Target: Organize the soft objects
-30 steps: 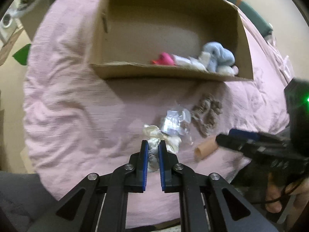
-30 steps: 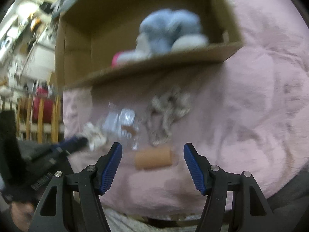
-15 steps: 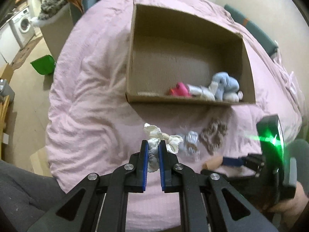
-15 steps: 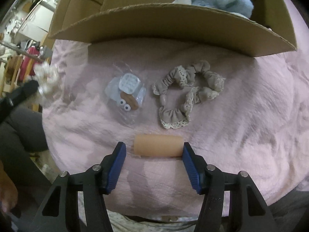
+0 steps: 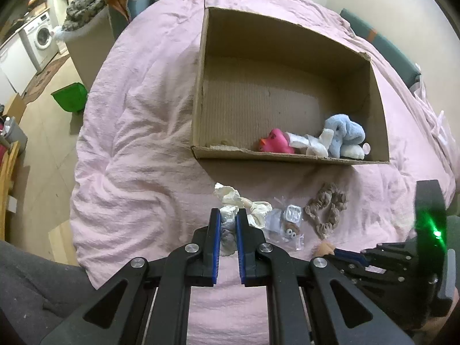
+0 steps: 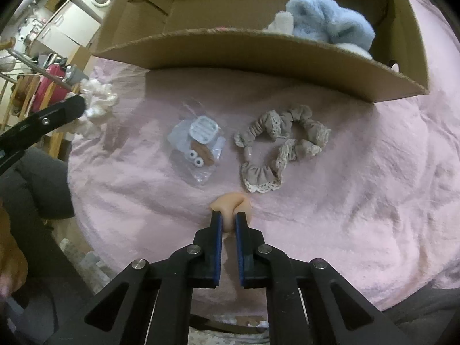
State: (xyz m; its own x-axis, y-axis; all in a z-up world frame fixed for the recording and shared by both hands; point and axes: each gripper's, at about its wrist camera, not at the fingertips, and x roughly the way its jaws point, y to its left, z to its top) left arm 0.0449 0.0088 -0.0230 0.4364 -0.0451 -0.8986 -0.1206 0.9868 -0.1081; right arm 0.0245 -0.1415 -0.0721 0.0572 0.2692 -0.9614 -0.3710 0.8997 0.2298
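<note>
Clamping one white scrunchie (image 5: 230,224), the left gripper (image 5: 228,224) holds above the pink bedspread (image 5: 138,149). Right gripper (image 6: 228,224) is pinched on one peach foam roll (image 6: 230,204). One beige lace scrunchie (image 6: 281,146) and one plastic packet (image 6: 201,143) lie beside it. Cardboard box (image 5: 287,92): one blue plush (image 5: 342,138), one pink toy (image 5: 274,143).

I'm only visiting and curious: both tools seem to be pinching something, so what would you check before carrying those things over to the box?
1. Left gripper jaws shut on the white scrunchie: ok.
2. Right gripper jaws shut on the peach foam piece: ok.
3. Foam piece lifted off the pink blanket: cannot tell.
4. Free floor space in the cardboard box: ok.
5. Beige lace scrunchie and small plastic bag outside both grips: ok.
</note>
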